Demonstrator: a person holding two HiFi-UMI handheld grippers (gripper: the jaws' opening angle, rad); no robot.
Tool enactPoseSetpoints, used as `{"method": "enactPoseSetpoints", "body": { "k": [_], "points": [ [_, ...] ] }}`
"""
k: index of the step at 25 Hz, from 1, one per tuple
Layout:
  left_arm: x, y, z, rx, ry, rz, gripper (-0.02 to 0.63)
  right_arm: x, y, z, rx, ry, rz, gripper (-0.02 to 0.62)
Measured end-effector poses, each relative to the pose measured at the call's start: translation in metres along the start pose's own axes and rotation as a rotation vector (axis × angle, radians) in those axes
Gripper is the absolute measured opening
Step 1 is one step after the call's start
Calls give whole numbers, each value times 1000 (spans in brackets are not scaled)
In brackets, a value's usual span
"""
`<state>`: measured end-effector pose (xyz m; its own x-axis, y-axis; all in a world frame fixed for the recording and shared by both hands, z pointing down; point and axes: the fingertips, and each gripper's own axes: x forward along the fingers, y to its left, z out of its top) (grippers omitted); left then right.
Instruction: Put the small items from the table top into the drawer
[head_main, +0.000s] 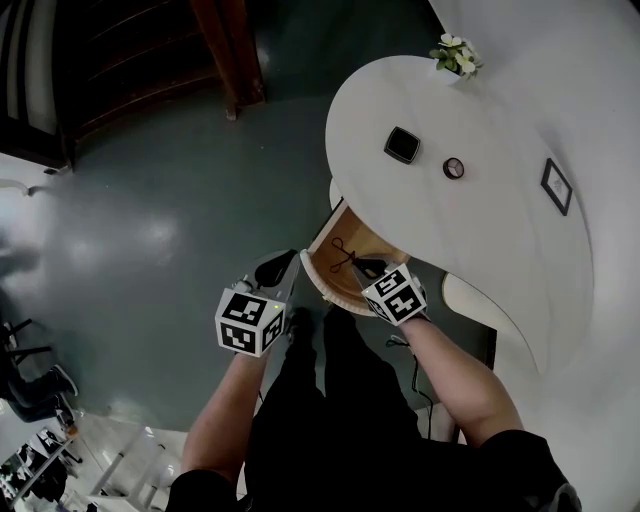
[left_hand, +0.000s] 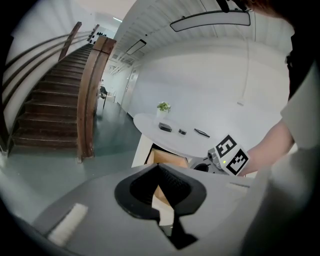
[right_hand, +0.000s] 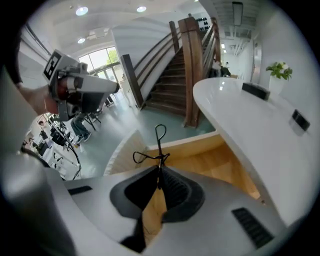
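The drawer (head_main: 322, 276) stands open under the white table top (head_main: 480, 240), showing its wooden floor (right_hand: 212, 161). My right gripper (head_main: 358, 265) hangs over it, shut on a thin black wire item with loops (right_hand: 159, 134), which shows as a dark squiggle (head_main: 341, 255) above the wood. On the table top lie a black square box (head_main: 402, 145), a small round piece (head_main: 453, 168) and a flat dark frame (head_main: 556, 186). My left gripper (head_main: 280, 268) is just left of the drawer front, jaws together (left_hand: 158, 169) with nothing in them.
A small potted plant (head_main: 456, 54) stands at the table's far end. A wooden staircase post (head_main: 228, 55) rises beyond the grey floor (head_main: 150, 200). The person's dark-clad legs (head_main: 330, 400) are right below the drawer. Chairs (head_main: 25, 385) stand at lower left.
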<state>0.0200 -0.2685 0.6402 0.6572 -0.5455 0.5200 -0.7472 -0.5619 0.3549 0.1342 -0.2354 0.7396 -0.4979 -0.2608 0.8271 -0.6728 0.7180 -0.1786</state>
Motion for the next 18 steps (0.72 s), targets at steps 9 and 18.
{"method": "enactPoseSetpoints", "body": {
  "k": [9,18],
  "points": [
    [1,8,-8,-12,20,22,11,50,-11,-38,-29,203,61,31],
    [4,15,-16,-31,27,42,11,87,-27,-61,-126,328,69,31]
  ]
}}
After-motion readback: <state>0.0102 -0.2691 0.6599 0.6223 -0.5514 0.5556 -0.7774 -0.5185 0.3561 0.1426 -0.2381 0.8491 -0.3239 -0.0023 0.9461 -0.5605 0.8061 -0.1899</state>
